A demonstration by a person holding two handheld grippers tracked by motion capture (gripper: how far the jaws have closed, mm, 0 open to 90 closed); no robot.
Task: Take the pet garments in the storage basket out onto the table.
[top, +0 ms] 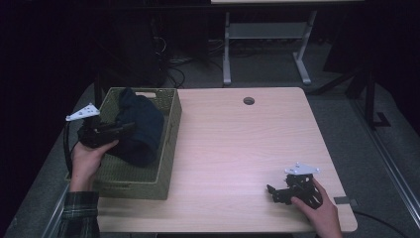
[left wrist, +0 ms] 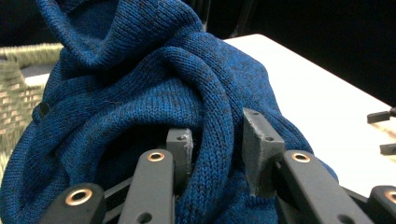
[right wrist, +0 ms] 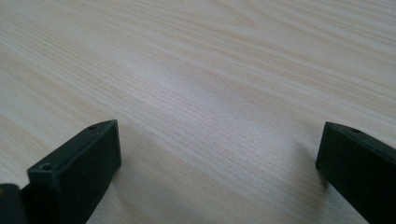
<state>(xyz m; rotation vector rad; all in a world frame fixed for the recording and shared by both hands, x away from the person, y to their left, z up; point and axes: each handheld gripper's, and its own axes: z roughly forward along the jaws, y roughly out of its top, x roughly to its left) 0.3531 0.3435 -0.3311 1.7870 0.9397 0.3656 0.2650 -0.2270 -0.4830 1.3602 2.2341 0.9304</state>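
A pale wood desk point(top: 237, 148) stands in a dim room with dark floor and the legs of another table behind it. The blue knitted sweater point(top: 141, 129) sits bunched in the woven green basket point(top: 171, 148) at the desk's left side, rising above the rim, with part of it draped toward the basket's near end. The left gripper point(left wrist: 217, 154), held in the person's left hand point(top: 86, 161) over the basket, has its jaws closed on a thick fold of the knit; in the left gripper view the fold runs up between the two grey pads. The right gripper point(top: 277, 191) rests low on the desk near its front right edge, well apart from the basket, jaws spread wide with nothing but bare wood between them. The likely step is lifting the sweater out of the basket. The grip takes one rolled fold only, so the loose knit could stretch and slide out as the weight comes on. A trailing part may also catch on the basket's rim and drag or tip the light basket.
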